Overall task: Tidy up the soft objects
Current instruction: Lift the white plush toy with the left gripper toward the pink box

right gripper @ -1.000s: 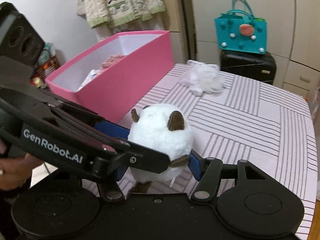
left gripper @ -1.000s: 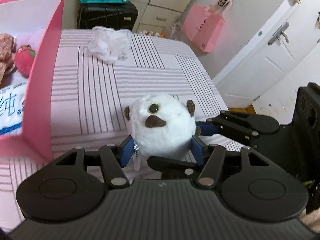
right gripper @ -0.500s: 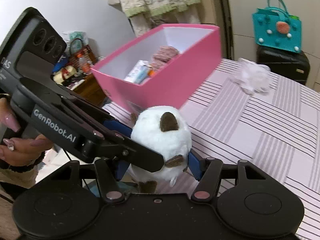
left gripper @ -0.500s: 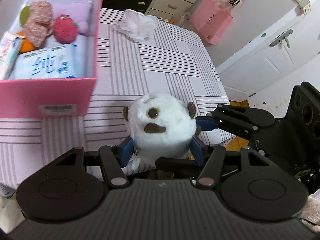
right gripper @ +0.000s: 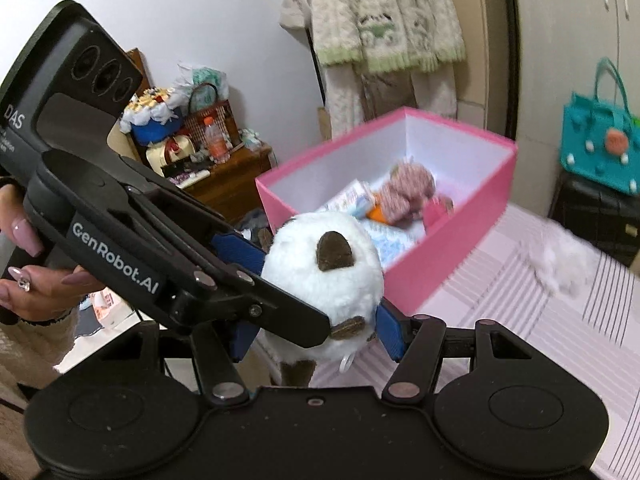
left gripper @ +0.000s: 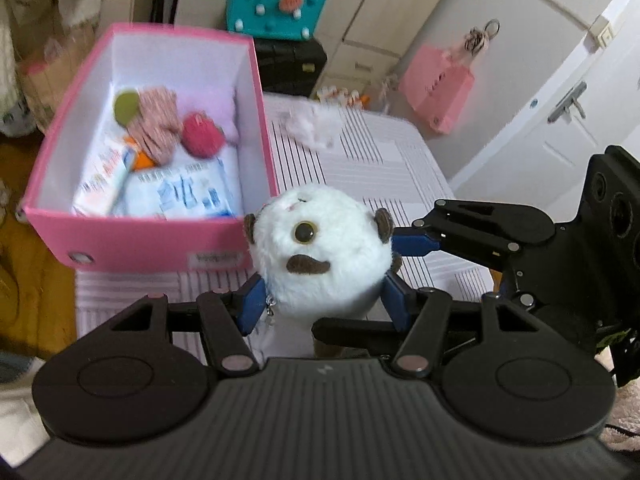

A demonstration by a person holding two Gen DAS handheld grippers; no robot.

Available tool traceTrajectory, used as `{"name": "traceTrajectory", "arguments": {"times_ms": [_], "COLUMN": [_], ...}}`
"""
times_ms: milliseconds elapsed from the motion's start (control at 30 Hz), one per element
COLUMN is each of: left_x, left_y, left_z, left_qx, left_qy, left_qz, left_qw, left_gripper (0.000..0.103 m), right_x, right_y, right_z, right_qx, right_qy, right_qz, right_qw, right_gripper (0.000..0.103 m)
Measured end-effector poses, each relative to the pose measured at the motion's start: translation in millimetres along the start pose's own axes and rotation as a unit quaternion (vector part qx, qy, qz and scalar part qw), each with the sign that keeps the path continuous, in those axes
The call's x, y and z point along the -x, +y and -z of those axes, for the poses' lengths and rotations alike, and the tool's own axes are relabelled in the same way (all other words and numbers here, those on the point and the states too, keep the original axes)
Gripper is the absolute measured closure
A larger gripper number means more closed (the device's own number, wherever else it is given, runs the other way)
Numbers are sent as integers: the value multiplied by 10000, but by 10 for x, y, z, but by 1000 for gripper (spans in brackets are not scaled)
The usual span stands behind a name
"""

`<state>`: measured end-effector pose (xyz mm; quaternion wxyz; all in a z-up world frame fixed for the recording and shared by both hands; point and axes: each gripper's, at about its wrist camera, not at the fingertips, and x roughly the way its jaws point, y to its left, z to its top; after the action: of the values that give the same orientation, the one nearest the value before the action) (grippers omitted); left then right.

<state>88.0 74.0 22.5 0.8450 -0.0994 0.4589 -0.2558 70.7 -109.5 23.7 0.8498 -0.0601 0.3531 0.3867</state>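
- The round white plush toy with brown ears and a brown snout patch [left gripper: 320, 256] sits squeezed between the blue pads of the left gripper [left gripper: 322, 300]; one pad presses each flank low on the body, so the jaws are clenched on it.
- The right gripper [right gripper: 316, 330] grasps the same toy from another side — in the left wrist view its upper blue finger [left gripper: 416, 240] reaches in from the right and meets the fur beside an ear.
- In the right wrist view the toy [right gripper: 320, 280] fills the gap between the blue pads, and the left gripper's black body [right gripper: 120, 216] crosses in front of it from the left, borne by a person's hand [right gripper: 28, 272] with long painted nails.
- The toy is carried in the air, off the pink-and-white striped table cover [left gripper: 360, 160], just in front of the near corner of the open pink cardboard box with white inside [left gripper: 140, 248].
- The toy looks fluffy and almost ball-shaped: one glossy amber eye faces the left camera, small brown feet hang below, and a small clear tag or loop dangles from its underside — which of the two is hard to tell.
- The box holds a pink knitted plush [left gripper: 158, 124], a red round plush [left gripper: 202, 138], a green disc [left gripper: 126, 106] and white tissue packs [left gripper: 192, 196].
- A blurred white fluffy puff [right gripper: 560, 260] lies on the cover well beyond the box.
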Motion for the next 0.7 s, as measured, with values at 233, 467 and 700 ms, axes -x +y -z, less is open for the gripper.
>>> {"name": "traceTrajectory", "arguments": {"times_ms": [233,467,700], "left_x": [135,161,6], "left_y": [159,277,518], "left_z": [-262,-515,-833], "left_qx": [-34,-120,22], "left_qy": [-461,-953,-1091], "left_qz": [0,-132,-182], "left_qw": [9989,9953,9939], "left_gripper": [44,44,44], "right_x": [-42,-208,-437], "right_y": [19,-164,-377], "right_z": [-269,-558,-785], "right_qx": [297,392,442], "right_qy": [-485,-848,-994], "right_qz": [172,179,184], "right_qw": [9982,9955,9939], "right_gripper": [36,36,36]}}
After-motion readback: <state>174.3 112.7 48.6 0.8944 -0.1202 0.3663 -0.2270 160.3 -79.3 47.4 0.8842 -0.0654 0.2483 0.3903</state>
